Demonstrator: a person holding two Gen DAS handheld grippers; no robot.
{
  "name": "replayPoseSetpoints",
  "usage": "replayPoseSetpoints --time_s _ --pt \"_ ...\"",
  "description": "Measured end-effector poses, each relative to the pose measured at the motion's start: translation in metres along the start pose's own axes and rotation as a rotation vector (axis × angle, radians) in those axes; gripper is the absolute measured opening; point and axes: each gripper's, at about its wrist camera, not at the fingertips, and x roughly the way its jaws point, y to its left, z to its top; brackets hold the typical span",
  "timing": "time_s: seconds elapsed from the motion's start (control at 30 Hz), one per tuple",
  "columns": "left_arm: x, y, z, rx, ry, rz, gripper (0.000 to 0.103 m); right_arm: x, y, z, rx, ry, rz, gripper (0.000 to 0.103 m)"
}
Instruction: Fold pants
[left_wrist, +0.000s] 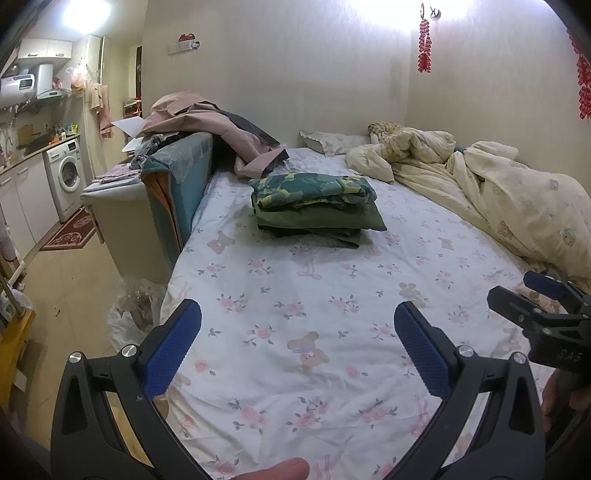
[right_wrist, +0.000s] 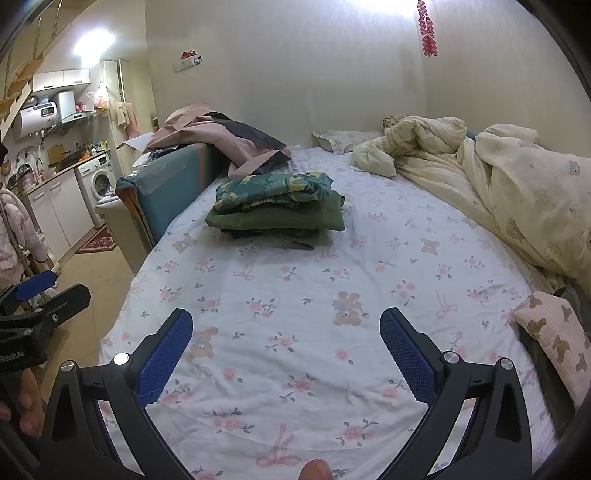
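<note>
Nearest, above the floral bed sheet (left_wrist: 295, 295): left gripper (left_wrist: 297, 345) and right gripper (right_wrist: 286, 343), fingers spread apart, empty. Farther up the sheet, folded pants (right_wrist: 275, 206) stacked flat, green, possibly several garments. Beyond, rumpled cream quilt (right_wrist: 517, 184).

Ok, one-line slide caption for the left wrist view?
Open left claw above floral bedsheet, folded clothes stack ahead.
</note>
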Motion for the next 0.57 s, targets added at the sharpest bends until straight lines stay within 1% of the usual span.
replayPoseSetpoints --time_s 0.1,0.23,0.57 --pt "0.0017 0.0003 -0.0005 -0.008 0.009 -0.005 0.103 -0.0026 0.0025 -0.0006 -0.008 -0.003 -0.001 0.103" --pt "0.0011 -0.0011 -0.0007 0.004 0.002 -0.006 0.103 0.0006 -0.0002 -0.0008 0.016 0.015 0.015 0.103" --pt "0.0021 0.0001 -0.001 -0.01 0.013 -0.018 0.103 0.0006 0.0015 -0.0003 0.008 0.007 0.007 0.103"
